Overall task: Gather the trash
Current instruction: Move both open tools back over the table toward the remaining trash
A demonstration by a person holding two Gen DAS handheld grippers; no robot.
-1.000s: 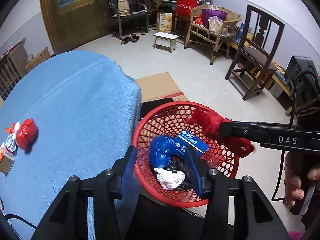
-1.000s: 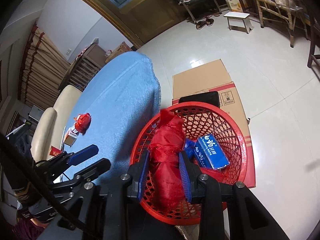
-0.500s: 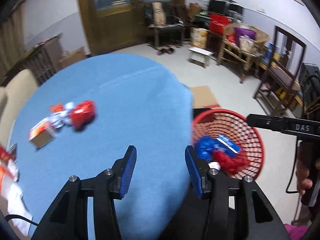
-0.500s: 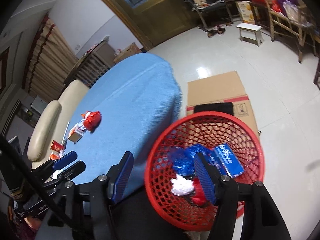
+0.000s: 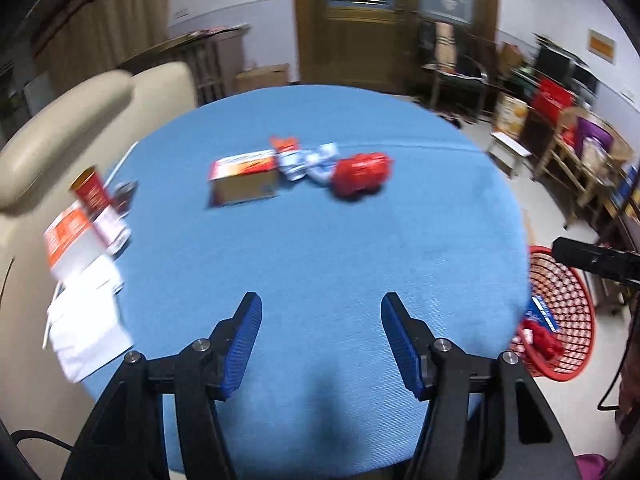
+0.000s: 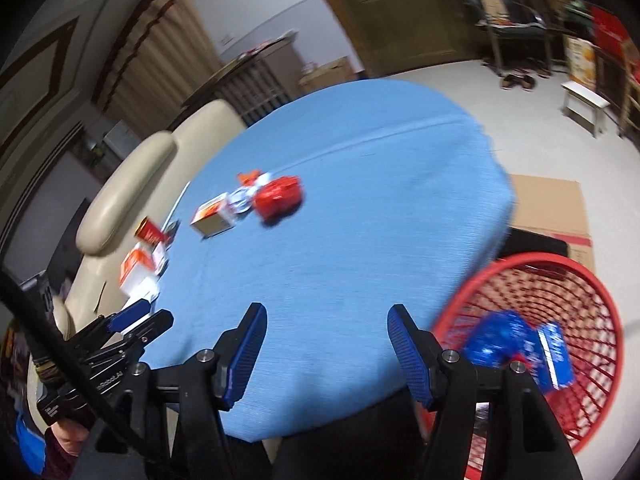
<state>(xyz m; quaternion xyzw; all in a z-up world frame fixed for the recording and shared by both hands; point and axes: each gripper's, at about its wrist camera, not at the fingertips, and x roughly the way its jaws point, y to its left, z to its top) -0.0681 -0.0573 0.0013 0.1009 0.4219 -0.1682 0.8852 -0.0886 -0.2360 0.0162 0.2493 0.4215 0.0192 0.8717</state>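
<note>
Now the right gripper [image 6: 323,354], emptied of its red bag into the basket [image 6: 592,280], gapes alongside the opening, empty left gripper [image 5: 321,346], facing remaining table trash [image 5: 362,176].

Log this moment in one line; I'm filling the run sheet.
left gripper: jaws opening, empty | right gripper: open, empty | red wad: on table | basket: holds trash

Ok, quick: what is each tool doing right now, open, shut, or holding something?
Left tool: jaws opening, nothing between them, above the blue table.
Right tool: open, empty.
</note>
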